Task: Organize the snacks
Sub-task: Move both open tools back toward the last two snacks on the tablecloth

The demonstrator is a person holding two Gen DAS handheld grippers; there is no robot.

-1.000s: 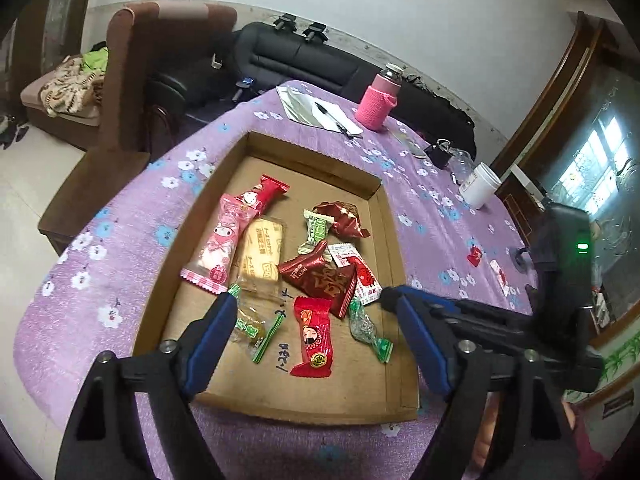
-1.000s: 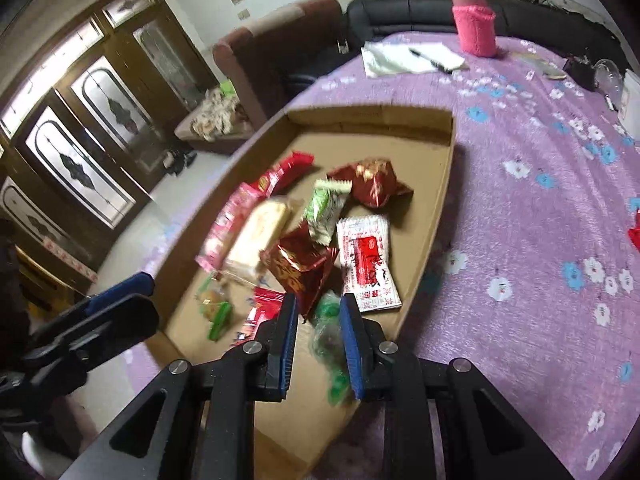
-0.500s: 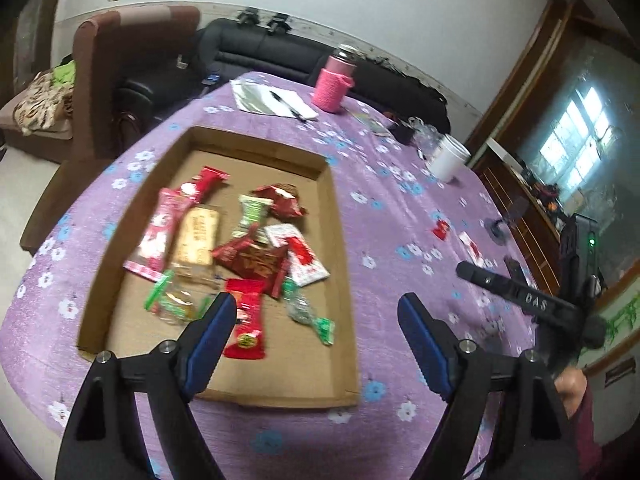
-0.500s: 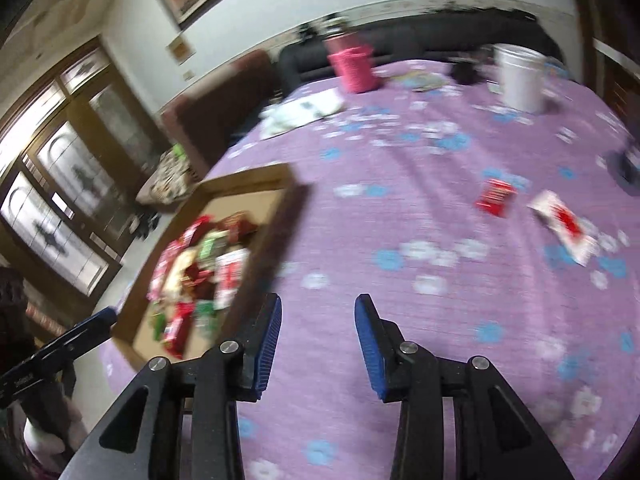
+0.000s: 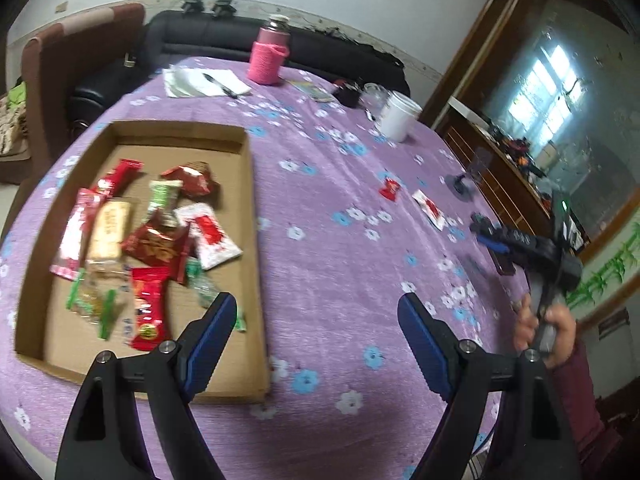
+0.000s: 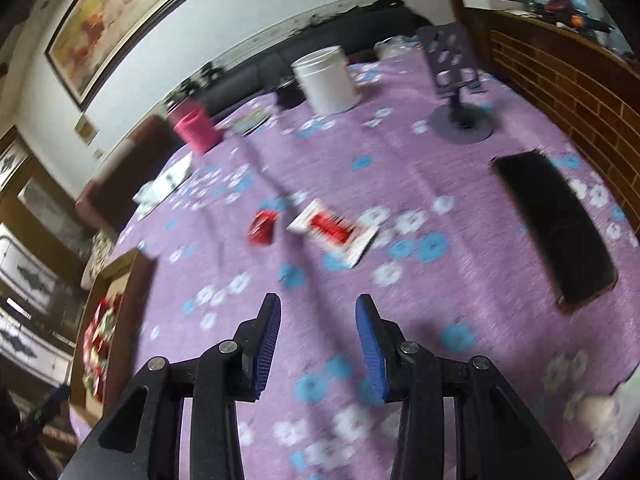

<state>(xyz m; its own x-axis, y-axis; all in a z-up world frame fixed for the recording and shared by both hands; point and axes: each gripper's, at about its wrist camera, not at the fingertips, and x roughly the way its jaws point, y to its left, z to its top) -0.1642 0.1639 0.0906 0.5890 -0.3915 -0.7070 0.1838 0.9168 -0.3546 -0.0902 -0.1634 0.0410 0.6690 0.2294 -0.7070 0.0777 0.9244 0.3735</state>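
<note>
Snacks in tray: mixed wrapped packets, red, pink, green and white, piled loosely in a shallow cardboard tray [image 5: 253,216] on the left part of the desk [image 5: 340,288].
Snacks outside tray: small red packet [image 6: 262,229] and a white packet with red print [image 6: 334,232], lying just beside each other on the purple flowered cloth, well apart from the tray, toward the right.
Left gripper [image 5: 316,322]: hovers above the near edge of the desk, by the tray's near right corner; jaws wide apart, nothing between them.
Right gripper [image 6: 317,334]: above the cloth on the near side of the two loose packets; jaws parted to a moderate gap, holding nothing. Seen from the left wrist view, it sits at the right edge of the desk, gripped in a hand [image 5: 544,328].
Far side of desk: pink-sleeved bottle [image 5: 268,56], papers with a pen [image 5: 204,82], white jar [image 6: 326,80].
Right side of desk: dark perforated stand [image 6: 456,80] on a round base; black flat slab [image 6: 556,232] lying near the right edge.
Image quality: right wrist view is motion-blurred, so packet print is unreadable.
</note>
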